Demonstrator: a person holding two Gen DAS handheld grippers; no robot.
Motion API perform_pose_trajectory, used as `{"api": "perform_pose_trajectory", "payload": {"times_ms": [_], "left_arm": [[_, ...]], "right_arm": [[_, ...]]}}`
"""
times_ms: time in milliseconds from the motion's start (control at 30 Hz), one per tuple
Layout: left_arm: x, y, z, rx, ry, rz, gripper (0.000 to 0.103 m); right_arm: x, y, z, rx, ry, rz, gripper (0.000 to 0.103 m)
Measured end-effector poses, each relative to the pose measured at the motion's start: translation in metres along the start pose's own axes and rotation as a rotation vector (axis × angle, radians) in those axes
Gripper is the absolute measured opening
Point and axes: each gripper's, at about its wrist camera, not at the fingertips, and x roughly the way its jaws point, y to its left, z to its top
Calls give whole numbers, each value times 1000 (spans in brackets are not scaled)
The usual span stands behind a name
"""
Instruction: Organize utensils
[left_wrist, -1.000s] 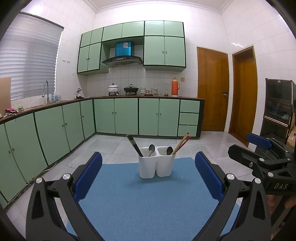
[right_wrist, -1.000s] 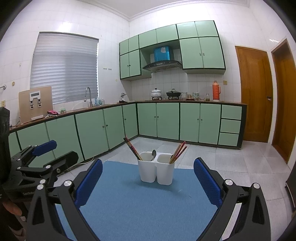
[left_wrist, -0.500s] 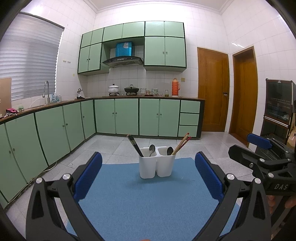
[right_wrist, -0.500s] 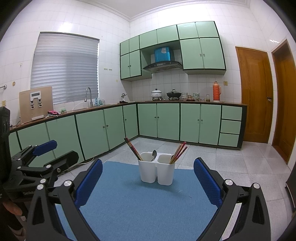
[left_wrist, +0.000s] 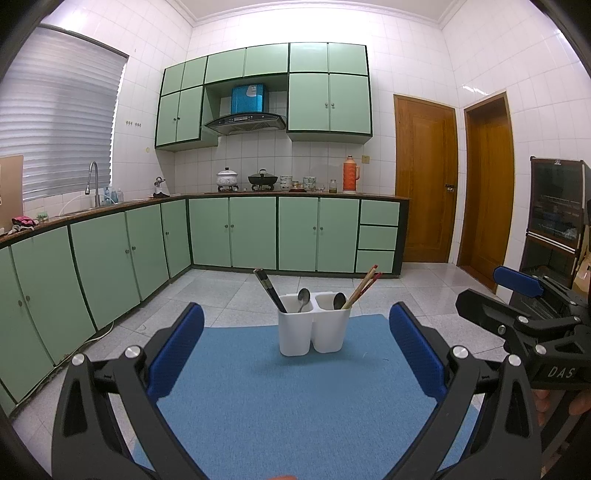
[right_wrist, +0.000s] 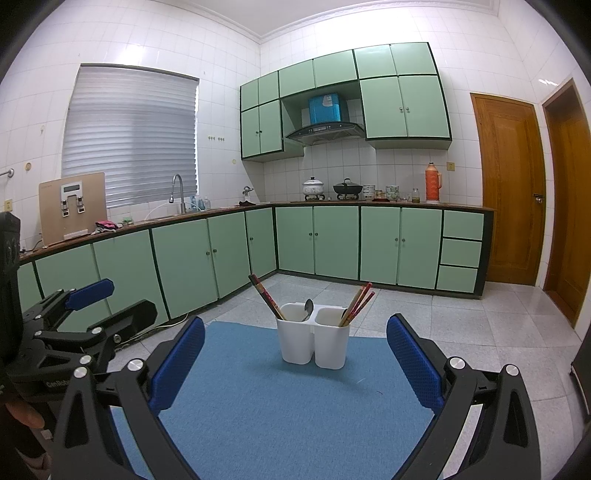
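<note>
A white two-compartment utensil holder (left_wrist: 314, 332) (right_wrist: 313, 341) stands on a blue mat (left_wrist: 288, 406) (right_wrist: 280, 406). Its left cup holds dark chopsticks (left_wrist: 269, 288) and a spoon (left_wrist: 303, 297). Its right cup holds a dark spoon (left_wrist: 338, 300) and reddish-brown chopsticks (left_wrist: 364, 285). My left gripper (left_wrist: 295, 347) is open and empty, well short of the holder. My right gripper (right_wrist: 295, 354) is open and empty, also short of it. Each gripper shows at the edge of the other's view, the right one (left_wrist: 524, 317) and the left one (right_wrist: 74, 332).
The mat's far edge (left_wrist: 280, 326) lies just behind the holder, with tiled floor beyond. Green cabinets (left_wrist: 258, 232) line the back and left walls. A dark glass-door cabinet (left_wrist: 554, 221) stands at the right. Two wooden doors (left_wrist: 424, 177) are at the back right.
</note>
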Motion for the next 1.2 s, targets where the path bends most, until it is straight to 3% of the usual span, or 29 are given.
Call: {"api": "perform_pose_trajectory", "payload": {"times_ms": [1200], "left_arm": [[-2, 4, 4, -6, 7, 2, 97]], "right_arm": [[0, 0, -2, -1, 10, -3, 97]]}}
